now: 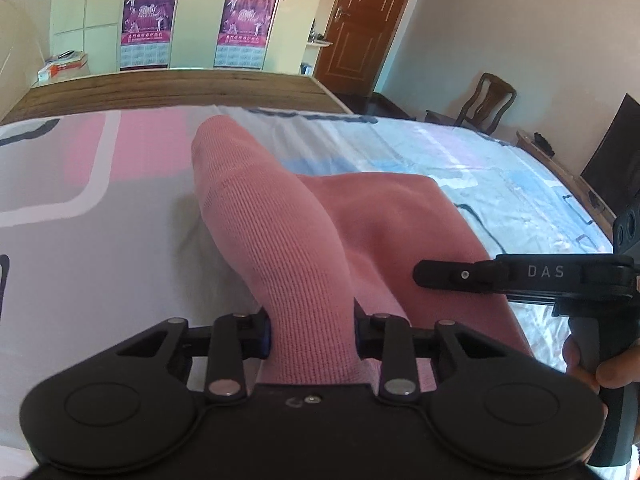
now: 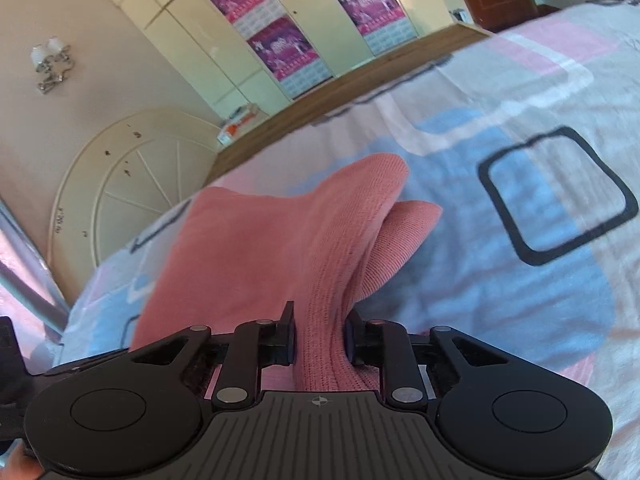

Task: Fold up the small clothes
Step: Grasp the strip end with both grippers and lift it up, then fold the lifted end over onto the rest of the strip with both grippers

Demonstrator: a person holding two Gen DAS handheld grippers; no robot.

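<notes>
Here, left to right:

Left gripper [image 1: 311, 334]: mine, at the bottom centre of the left wrist view, clenched on a bunched fold of the ribbed salmon-pink knit garment [image 1: 280, 216]; both pads press the cloth.

Garment, left view: it climbs from my jaws toward the upper centre of the frame as a raised ridge, with its flatter part spreading right over the pastel patchwork bedsheet [image 1: 100, 240].

Long axis: I judge it runs away from both jaws, up the frame; the gripped edge is the near one.

Right gripper [image 2: 319, 340]: bottom centre of its own view, likewise grasping a pinched pleat of the same pink cloth [image 2: 280, 240]; in the left view its black finger reaches in from the right edge, beside my left jaws.

Garment, right view: the body spreads left of the jaws, and a free tip pokes toward the frame's centre right.

Nearer hand: neither; each holds one near corner.

Coming move, as I judge it: carry both corners forward along that axis, over the far edge.
</notes>
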